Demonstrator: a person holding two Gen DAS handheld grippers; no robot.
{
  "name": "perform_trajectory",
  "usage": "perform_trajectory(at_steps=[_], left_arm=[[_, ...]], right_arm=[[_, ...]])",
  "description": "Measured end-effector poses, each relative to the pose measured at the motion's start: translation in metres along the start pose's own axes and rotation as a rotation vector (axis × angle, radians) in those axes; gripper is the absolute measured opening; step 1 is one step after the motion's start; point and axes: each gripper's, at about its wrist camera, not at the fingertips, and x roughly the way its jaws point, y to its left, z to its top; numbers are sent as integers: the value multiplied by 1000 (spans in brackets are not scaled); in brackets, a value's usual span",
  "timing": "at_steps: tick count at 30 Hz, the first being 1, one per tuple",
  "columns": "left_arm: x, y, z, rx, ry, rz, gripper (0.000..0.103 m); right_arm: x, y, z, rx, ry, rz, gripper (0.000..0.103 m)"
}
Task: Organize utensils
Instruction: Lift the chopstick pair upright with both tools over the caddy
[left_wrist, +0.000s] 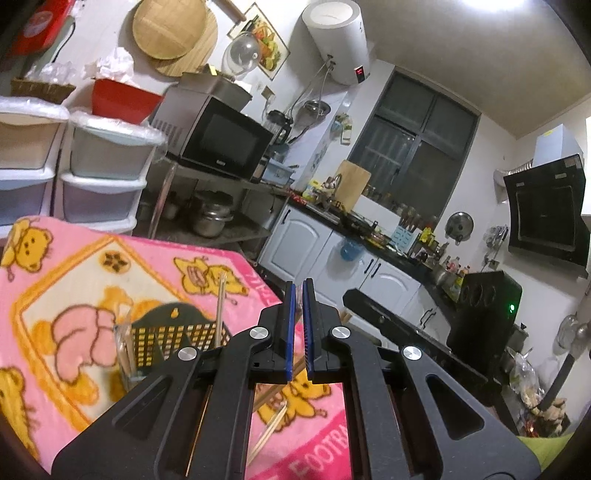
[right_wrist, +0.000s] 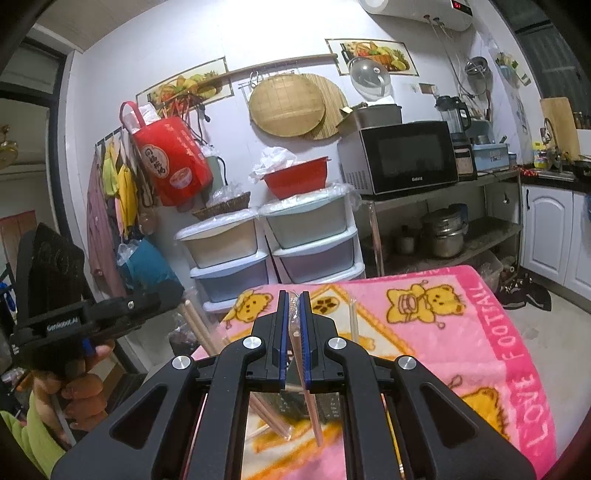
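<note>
My right gripper (right_wrist: 294, 301) is shut on a thin chopstick in a clear plastic sleeve (right_wrist: 313, 413), which hangs slanted down between the blue pads. Below it, a black perforated utensil holder (right_wrist: 327, 404) shows through the gripper frame, with a bare chopstick (right_wrist: 353, 321) standing behind it. My left gripper (left_wrist: 298, 295) is shut with nothing seen between its pads. It hovers right of the same black holder (left_wrist: 173, 334), where one chopstick (left_wrist: 221, 310) stands upright. More chopsticks (left_wrist: 271, 428) lie on the pink blanket (left_wrist: 92, 266).
A wrapped bundle of chopsticks (left_wrist: 123, 349) stands left of the holder. A hand (right_wrist: 79, 391) grips the left gripper's body (right_wrist: 92, 314) beside the table. Plastic drawers (right_wrist: 273, 247), a microwave rack (right_wrist: 406, 158) and kitchen counters (left_wrist: 369, 236) lie beyond the table's edge.
</note>
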Motion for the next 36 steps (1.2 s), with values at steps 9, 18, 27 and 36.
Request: perform_trajectory(at_steps=[9, 18, 27, 36], left_arm=[[8, -5, 27, 22, -44, 7, 2], [12, -10, 49, 48, -105, 43, 2], [16, -5, 64, 76, -145, 106, 2], [29, 7, 66, 76, -144, 152, 2]], right_arm=[[1, 4, 21, -11, -45, -3, 6], [11, 1, 47, -2, -94, -16, 6], [26, 0, 62, -12, -120, -35, 6], [49, -7, 62, -6, -102, -56, 6]])
